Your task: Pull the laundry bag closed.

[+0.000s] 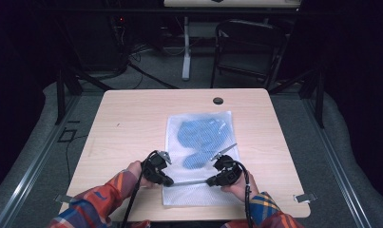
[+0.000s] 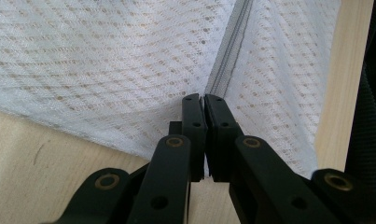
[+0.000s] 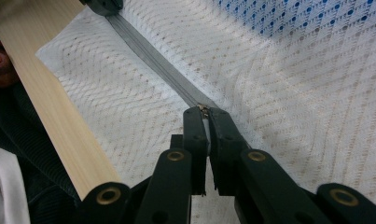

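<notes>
- A white mesh laundry bag lies flat on the light wooden table, toward its near edge, with a blue cloth inside.
- The left gripper has its jaws clamped on the left end of the bag's grey zipper.
- The right gripper has its jaws pinched on the small metal zipper pull, right of the left gripper.

A light wooden table with rounded corners stands on a grey floor. A small dark round hole sits near its far edge. Flat on the tabletop, right of centre and reaching to the near edge, lies a white mesh bag with a grey zipper running across its near part; blue cloth shows through the mesh.
</notes>
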The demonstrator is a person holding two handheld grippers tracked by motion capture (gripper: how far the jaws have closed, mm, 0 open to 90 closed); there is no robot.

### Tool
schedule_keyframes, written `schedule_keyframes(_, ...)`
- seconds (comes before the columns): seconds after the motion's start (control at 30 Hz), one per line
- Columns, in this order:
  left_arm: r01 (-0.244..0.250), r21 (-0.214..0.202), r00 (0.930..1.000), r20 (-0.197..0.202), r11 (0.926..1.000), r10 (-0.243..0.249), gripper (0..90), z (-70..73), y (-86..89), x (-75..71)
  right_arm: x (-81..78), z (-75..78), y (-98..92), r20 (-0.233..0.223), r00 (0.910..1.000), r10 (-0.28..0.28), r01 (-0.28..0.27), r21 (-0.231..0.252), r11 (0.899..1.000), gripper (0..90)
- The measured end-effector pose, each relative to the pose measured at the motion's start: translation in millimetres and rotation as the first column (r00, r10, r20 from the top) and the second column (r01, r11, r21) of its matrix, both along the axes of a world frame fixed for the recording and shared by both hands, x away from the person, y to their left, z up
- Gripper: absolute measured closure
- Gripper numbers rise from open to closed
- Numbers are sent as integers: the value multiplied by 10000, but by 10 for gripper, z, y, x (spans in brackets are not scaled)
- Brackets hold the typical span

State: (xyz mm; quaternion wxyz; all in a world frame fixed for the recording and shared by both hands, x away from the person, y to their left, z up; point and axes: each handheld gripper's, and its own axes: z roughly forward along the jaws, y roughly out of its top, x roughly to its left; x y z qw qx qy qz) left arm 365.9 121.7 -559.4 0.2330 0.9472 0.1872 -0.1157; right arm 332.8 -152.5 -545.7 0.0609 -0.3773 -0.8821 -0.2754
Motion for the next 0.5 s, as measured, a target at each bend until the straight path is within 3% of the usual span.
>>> schedule_keyframes(0.3,9,45,10000,12,10000,-9,878,4,-5,-3,-4,6,-19,-17,10000,5,-5,-36,10000,864)
schedule_keyframes(0.4,210,291,9992,321,9994,-220,875,25,-28,-23,-1,-5,-20,-76,10000,7,-6,32,10000,864)
schedule_keyframes(0.5,73,511,9976,687,9987,-108,892,57,-26,-15,0,-20,-19,-157,9999,31,-28,187,9998,864)
